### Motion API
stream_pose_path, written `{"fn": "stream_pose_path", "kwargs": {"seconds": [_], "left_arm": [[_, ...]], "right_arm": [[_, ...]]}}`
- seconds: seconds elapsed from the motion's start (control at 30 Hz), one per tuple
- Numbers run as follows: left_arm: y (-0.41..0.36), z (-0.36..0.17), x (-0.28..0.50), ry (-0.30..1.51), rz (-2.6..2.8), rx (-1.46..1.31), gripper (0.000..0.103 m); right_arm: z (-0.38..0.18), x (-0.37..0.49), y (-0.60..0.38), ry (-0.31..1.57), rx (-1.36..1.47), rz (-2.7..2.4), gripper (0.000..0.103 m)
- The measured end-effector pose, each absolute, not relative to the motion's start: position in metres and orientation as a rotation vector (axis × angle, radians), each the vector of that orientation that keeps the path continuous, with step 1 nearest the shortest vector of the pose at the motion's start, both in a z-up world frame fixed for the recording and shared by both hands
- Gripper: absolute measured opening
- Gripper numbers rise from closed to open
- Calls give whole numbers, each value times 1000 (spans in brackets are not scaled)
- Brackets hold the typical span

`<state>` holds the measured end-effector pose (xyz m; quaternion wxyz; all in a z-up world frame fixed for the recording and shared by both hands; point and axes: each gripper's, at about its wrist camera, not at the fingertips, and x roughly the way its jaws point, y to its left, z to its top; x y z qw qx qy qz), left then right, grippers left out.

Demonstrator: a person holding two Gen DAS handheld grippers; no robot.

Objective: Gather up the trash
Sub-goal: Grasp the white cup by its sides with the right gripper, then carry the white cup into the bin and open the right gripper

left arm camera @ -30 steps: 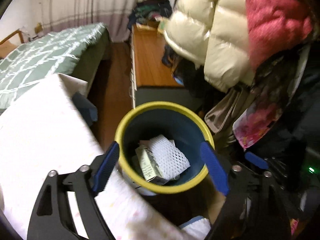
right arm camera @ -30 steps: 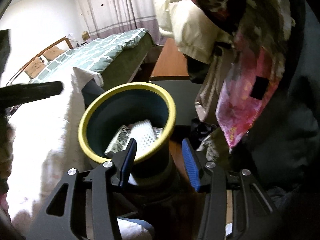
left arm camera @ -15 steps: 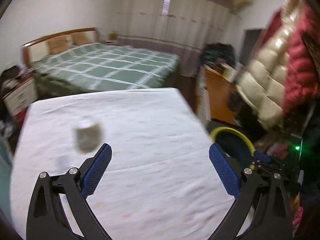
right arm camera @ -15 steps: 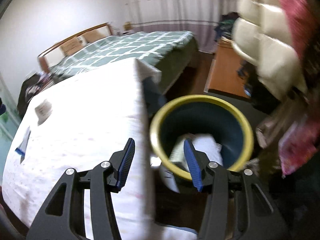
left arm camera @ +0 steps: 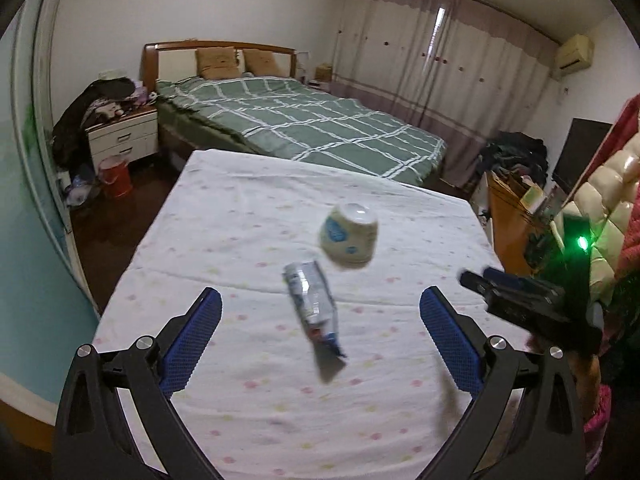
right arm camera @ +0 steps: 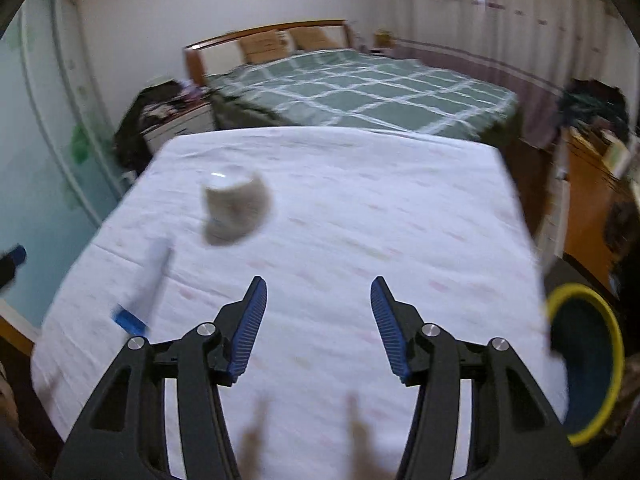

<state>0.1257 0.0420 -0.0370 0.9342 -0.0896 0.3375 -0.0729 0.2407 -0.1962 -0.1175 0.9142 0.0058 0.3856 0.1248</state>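
Note:
A white paper cup with blue print (left arm camera: 349, 239) lies on its side on the white cloth-covered table (left arm camera: 248, 240). A crumpled silver and blue wrapper (left arm camera: 314, 308) lies just in front of it. My left gripper (left arm camera: 320, 336) is open and empty above the table, with the wrapper between its fingers' lines. My right gripper (right arm camera: 318, 320) is open and empty over the table, right of the cup (right arm camera: 236, 208) and the wrapper (right arm camera: 146, 292). It also shows in the left wrist view (left arm camera: 520, 300). The dark bin with a yellow rim (right arm camera: 586, 364) stands off the table's right edge.
A bed with a green checked cover (left arm camera: 304, 124) stands beyond the table. A white nightstand (left arm camera: 122, 138) and a red bucket (left arm camera: 116, 176) are at the left. A wooden cabinet (left arm camera: 508, 216) and hanging coats (left arm camera: 612, 200) are at the right.
Both grippers swung left from the bin to the table. The cup and wrapper came into view. The right gripper's jaws opened wider.

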Motion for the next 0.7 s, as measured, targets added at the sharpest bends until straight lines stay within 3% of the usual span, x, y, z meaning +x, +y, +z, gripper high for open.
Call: {"fn": "stream_pose_path", "kwargs": {"seconds": [0.2,0.7], "left_arm": [[46,-44,126,695,-151,-203,98],[48,-61,139,742,-175,-216,98]], "right_arm": [[-120,290,-140,801,-19,327,70],[-163,380,-97,931,-65,261,74]]}}
